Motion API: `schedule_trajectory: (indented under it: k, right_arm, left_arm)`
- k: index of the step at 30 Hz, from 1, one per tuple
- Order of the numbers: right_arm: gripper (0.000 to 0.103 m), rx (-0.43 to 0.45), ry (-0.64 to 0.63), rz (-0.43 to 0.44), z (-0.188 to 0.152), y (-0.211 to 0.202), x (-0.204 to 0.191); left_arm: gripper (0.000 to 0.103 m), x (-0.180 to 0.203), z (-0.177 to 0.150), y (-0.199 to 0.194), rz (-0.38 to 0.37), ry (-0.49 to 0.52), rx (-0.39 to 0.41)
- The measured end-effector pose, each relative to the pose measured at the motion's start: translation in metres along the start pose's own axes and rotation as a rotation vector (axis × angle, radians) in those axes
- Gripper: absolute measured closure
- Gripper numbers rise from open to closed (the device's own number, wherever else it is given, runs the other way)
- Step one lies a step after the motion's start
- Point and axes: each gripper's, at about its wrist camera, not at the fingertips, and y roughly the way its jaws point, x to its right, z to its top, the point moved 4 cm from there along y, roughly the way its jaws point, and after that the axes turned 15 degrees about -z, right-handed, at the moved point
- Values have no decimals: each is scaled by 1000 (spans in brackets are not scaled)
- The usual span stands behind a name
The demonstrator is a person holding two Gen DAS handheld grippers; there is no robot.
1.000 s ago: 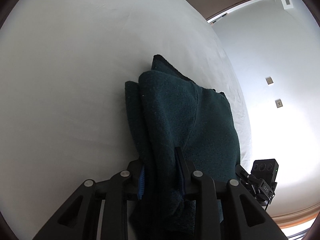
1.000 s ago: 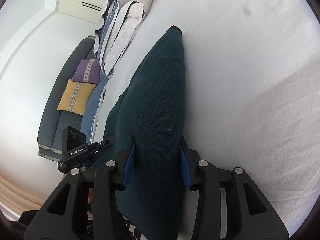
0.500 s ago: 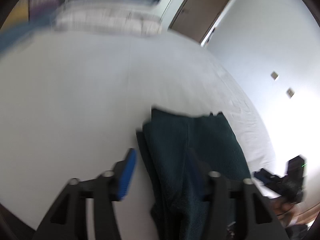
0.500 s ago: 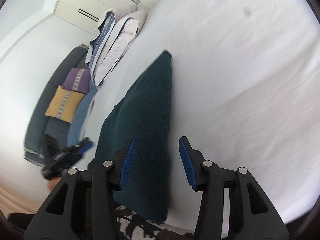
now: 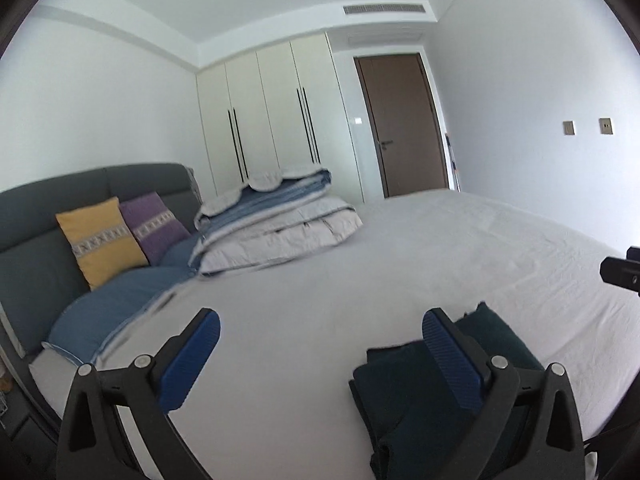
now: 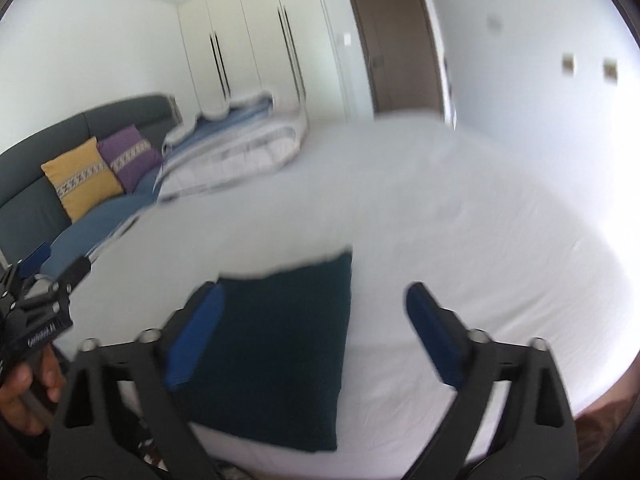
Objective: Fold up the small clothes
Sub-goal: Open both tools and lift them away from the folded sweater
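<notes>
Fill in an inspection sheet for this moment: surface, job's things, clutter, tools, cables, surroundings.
Surface: white bed sheet, lightly creased.
Job's things: one dark green folded garment lying flat near the bed's near edge, not gripped.
Clutter: folded duvet, yellow cushion and purple cushion by the grey headboard, blue pillow.
Tools: left tool and right tool both opening, blue pads clear of the cloth, nothing between them.
Cables: nothing seen.
Surroundings: cream wardrobe, closed brown door, two wall plates, ceiling vent.
</notes>
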Motion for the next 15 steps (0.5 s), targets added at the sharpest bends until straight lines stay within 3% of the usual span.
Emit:
schedule_trajectory:
  k: [4,8,12,15]
  right_arm:
    - [0,92,-17,-60,19,-26,-8]
    - [0,113,-3,-87,29,-42,-10]
    - [0,126,-24,-112,27,-53,-7]
    - [0,105,-45,-109,21,-55,-8]
  left_arm:
    - [0,-9,19,-22,-37,-56,37]
    - [0,-16,34,-36,-88,-132,100]
    - [0,-15,30,-29,-98,-152,49]
    - [0,-11,17,-14,-124,-179,-48]
